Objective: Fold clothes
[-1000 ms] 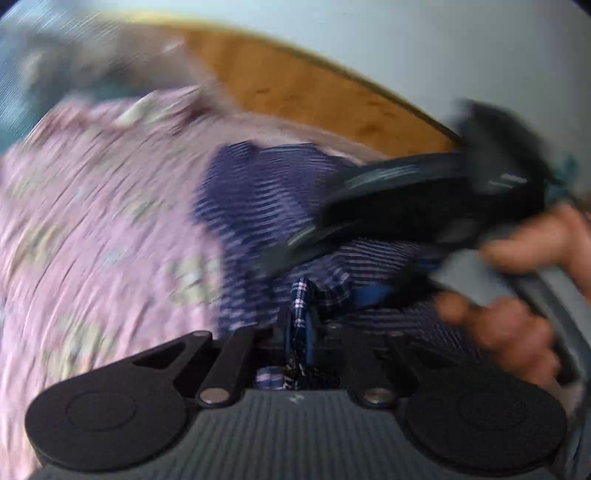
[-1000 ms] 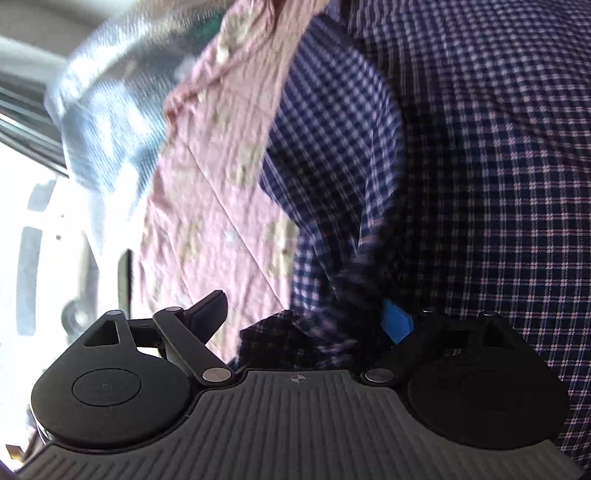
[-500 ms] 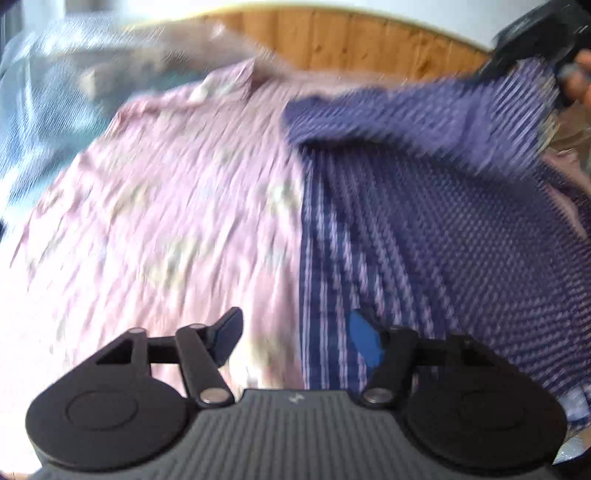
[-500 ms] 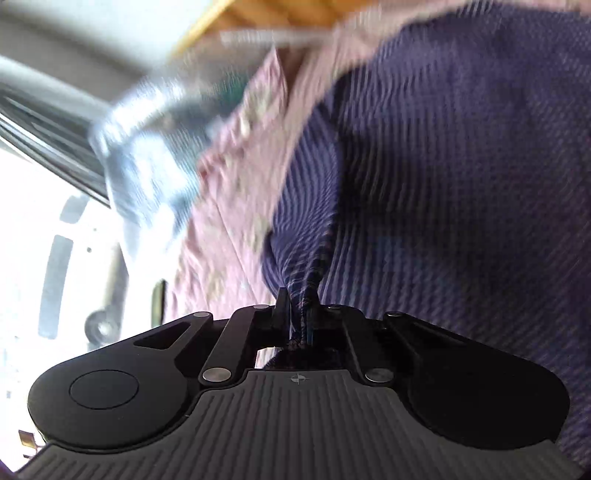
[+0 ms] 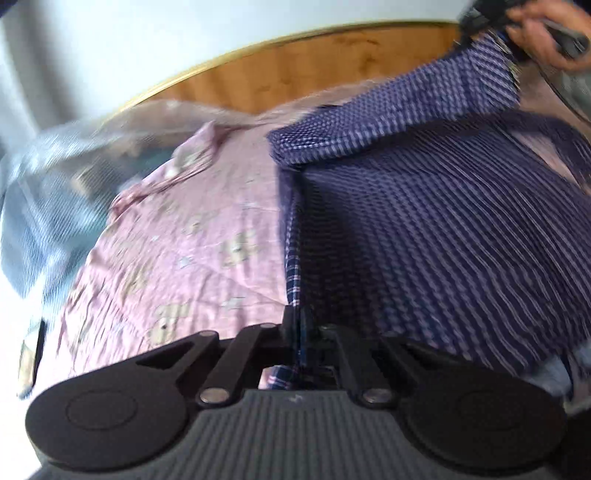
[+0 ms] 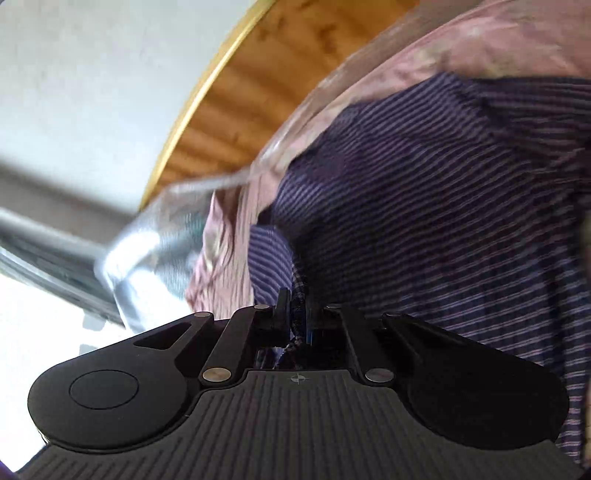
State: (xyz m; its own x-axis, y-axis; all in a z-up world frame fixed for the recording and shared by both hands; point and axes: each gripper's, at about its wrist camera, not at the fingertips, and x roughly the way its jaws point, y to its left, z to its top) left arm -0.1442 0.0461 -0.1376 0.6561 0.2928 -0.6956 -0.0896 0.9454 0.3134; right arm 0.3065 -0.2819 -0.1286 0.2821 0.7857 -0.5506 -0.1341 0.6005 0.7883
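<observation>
A dark blue checked shirt [image 5: 443,229] lies spread over a pink patterned bedsheet [image 5: 192,251]. My left gripper [image 5: 300,325] is shut on the shirt's near left edge. My right gripper [image 6: 295,306] is shut on another edge of the same shirt [image 6: 443,206]; in the left wrist view it shows at the top right [image 5: 491,14], held by a hand, lifting a sleeve or corner of the shirt up off the bed. Both views are motion-blurred.
A wooden headboard [image 5: 332,66] with a white wall above runs behind the bed. A crinkled clear plastic bag [image 5: 48,192] lies at the bed's left side. A bright window area [image 6: 33,314] is at the left in the right wrist view.
My left gripper was shut on the shirt, opened half a second ago, and is now shut on its left edge. My right gripper closed on the shirt and lifted it toward the headboard.
</observation>
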